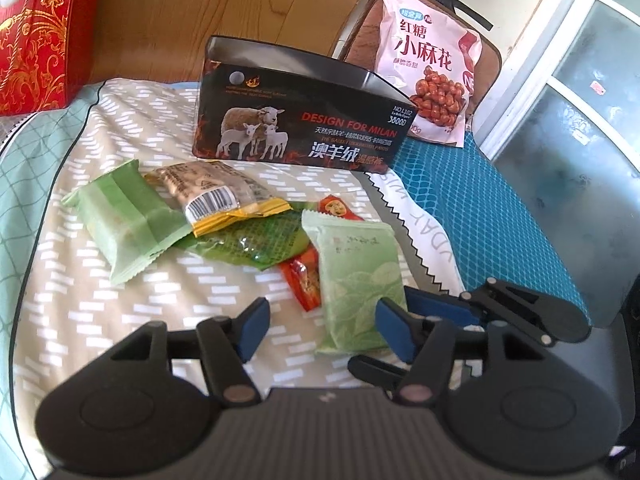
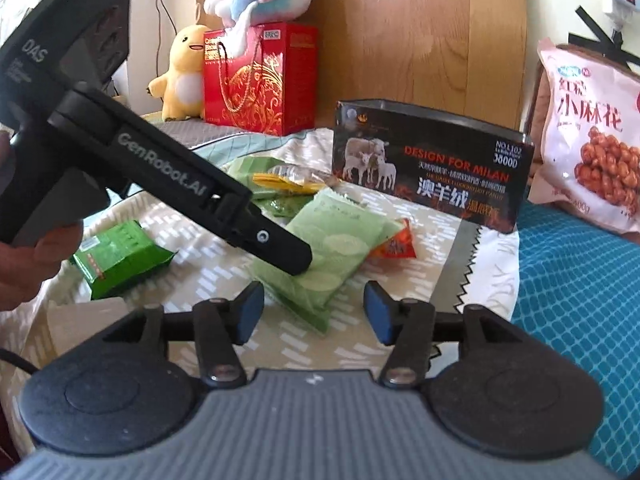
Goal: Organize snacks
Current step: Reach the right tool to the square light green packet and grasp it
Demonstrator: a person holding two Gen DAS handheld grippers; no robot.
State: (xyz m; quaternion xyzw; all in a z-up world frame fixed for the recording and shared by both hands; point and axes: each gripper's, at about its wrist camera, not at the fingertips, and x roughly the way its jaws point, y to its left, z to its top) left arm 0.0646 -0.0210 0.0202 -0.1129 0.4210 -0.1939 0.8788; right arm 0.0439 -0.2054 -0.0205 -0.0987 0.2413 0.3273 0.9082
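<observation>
Several snack packets lie on a patterned bed cover. A pale green packet (image 1: pixel 356 280) (image 2: pixel 324 248) is nearest, over a small red packet (image 1: pixel 306 284). My left gripper (image 1: pixel 324 330) is open, its blue pads either side of that packet's near end without pressing it. In the right wrist view the left gripper (image 2: pixel 296 260) reaches in from the upper left, its tip over the same packet. My right gripper (image 2: pixel 314 312) is open just short of the packet, nothing gripped. One of its blue fingers (image 1: pixel 440 307) shows beside the packet. Behind stands an open black tin (image 1: pixel 300 120) (image 2: pixel 432 160).
More packets lie left: light green (image 1: pixel 124 224), beige and gold (image 1: pixel 212 196), dark green (image 1: pixel 256 244), a green block (image 2: pixel 120 256). A pink snack bag (image 1: pixel 428 68) leans behind the tin. A red gift box (image 2: pixel 260 80), plush toys and a wooden headboard stand at the back; a blue mat (image 1: pixel 480 216) lies right.
</observation>
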